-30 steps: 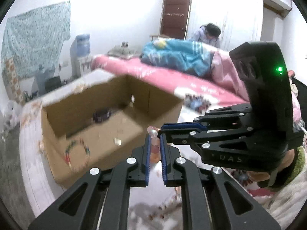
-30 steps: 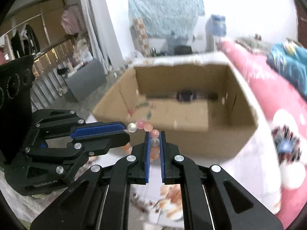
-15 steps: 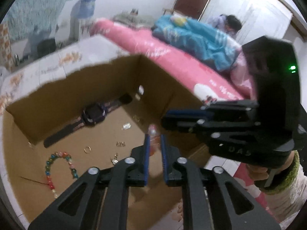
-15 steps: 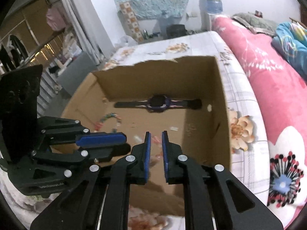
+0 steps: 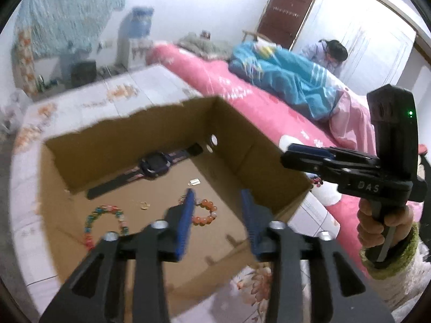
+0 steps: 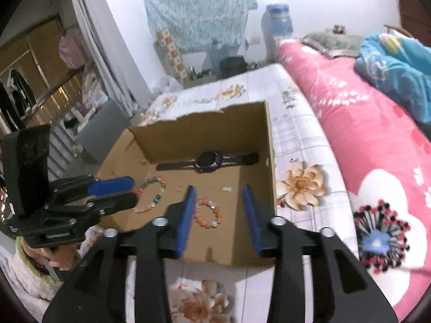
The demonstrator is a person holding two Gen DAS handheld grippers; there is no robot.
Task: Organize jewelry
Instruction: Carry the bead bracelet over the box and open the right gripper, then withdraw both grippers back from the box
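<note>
Left wrist view.
- Left gripper (image 5: 216, 219): above the open cardboard box (image 5: 258, 156), jaws parting, nothing between the blue ribbed pads; pitched downward over the box, judged a release posture.
- Orange bead bracelet (image 5: 205, 212): flat on the box floor, seen through the gap between the fingers, touched by neither. Round glossy beads, orange and pale pink, in a closed loop.
- Multicolour bead bracelet (image 5: 103, 222): left of it on the same floor, slightly apart. Small mixed beads in a loose arc.
- Watch (image 5: 155, 165): against the far wall, strap stretched out straight. Dark squarish case, smooth band.
- Small ring (image 5: 144, 205) and a pale tag (image 5: 194, 181): loose on the floor between watch and bracelets.
- Right gripper (image 5: 299, 154): held by a hand (image 5: 377, 223) in a fuzzy green-edged sleeve, over the box's right wall; jaw gap not legible from this side.

Right wrist view.
- Right gripper (image 6: 219, 214): also tilted over the box (image 6: 270, 161), jaws parting, empty; orange bead bracelet (image 6: 208, 212) below the gap, resting free.
- Left gripper (image 6: 118, 192): over the left wall, blue pads apart, empty.
- Multicolour bead bracelet (image 6: 150, 195): just beyond its tips.
- Watch (image 6: 208, 158): along the back wall.
- Box: matte corrugated brown, torn rear edge, on a floral quilted cover (image 6: 299, 185). Jewelry gathered in one container, judged to serve the sorting.
</note>
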